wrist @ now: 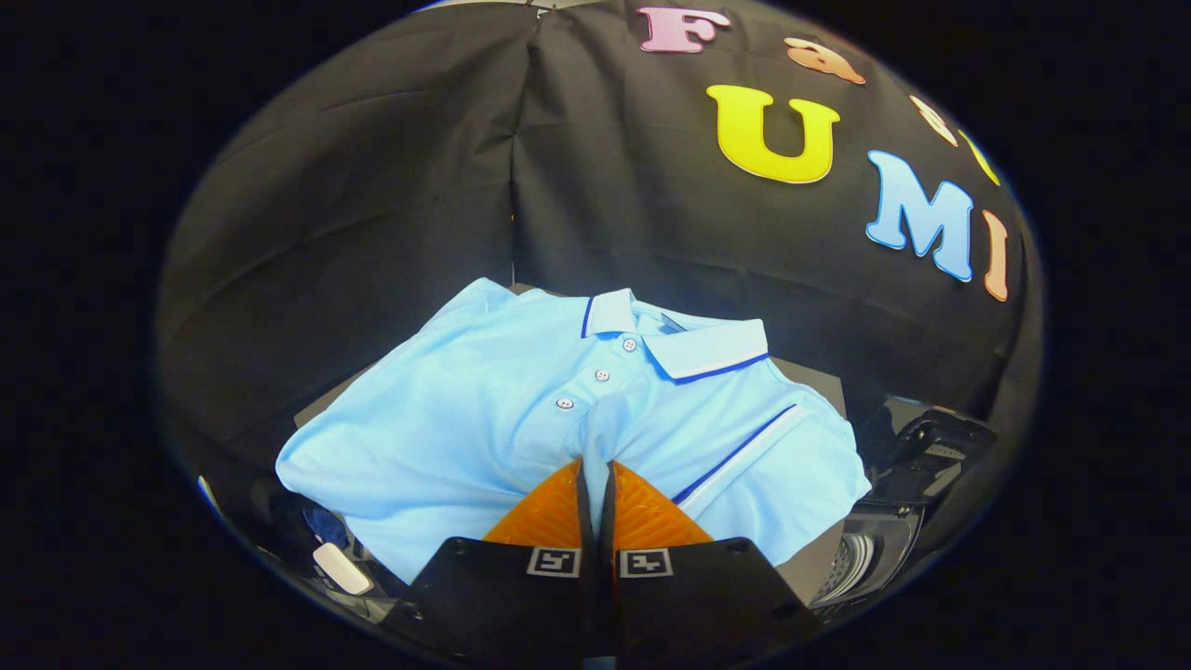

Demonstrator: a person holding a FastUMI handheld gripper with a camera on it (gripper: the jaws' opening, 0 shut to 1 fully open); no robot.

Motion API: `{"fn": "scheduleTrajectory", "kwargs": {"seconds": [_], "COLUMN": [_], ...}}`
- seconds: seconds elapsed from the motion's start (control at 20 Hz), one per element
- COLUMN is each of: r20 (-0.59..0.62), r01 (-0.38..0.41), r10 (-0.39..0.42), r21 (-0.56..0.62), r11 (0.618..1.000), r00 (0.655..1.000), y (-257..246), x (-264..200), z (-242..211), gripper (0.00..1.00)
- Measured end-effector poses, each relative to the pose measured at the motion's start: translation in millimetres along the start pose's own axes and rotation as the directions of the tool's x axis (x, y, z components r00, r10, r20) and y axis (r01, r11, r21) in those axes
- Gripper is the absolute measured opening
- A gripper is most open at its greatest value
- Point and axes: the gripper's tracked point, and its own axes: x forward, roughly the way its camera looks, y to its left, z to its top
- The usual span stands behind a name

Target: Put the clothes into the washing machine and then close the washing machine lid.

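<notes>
Lying on the desk (819,380), the light blue shirt (465,419) is spread flat, its collar toward the wall. It looks soft, light and limp, so it should bunch and hang when lifted. The gripper (595,475) has its orange fingers (549,512) closed on a pinched ridge of cloth below the buttons, a sensible hold. Further right, lower, stands the washing machine (875,549), lid open.

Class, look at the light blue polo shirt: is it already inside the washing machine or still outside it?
Outside. The polo shirt lies ahead of the gripper, whose fingers pinch a fold; the washing machine drum sits off to the side.
</notes>
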Motion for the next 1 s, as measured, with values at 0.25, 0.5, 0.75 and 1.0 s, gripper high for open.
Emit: {"fn": "scheduleTrajectory", "kwargs": {"seconds": [0.25,0.5,0.75,1.0], "r20": [-0.009,0.031,0.098,0.153], "r01": [0.001,0.014,0.035,0.048], "r10": [-0.001,-0.015,-0.039,-0.058], "r21": [0.032,0.034,0.035,0.068], "r11": [0.999,0.999,0.999,0.997], "r00": [1.0,0.999,0.994,0.986], "y": [-1,-5,-17,-33], "x": [-2,-13,-31,-52], "z": [2,16,45,75], "gripper": [0.02,0.02,0.01,0.01]}}
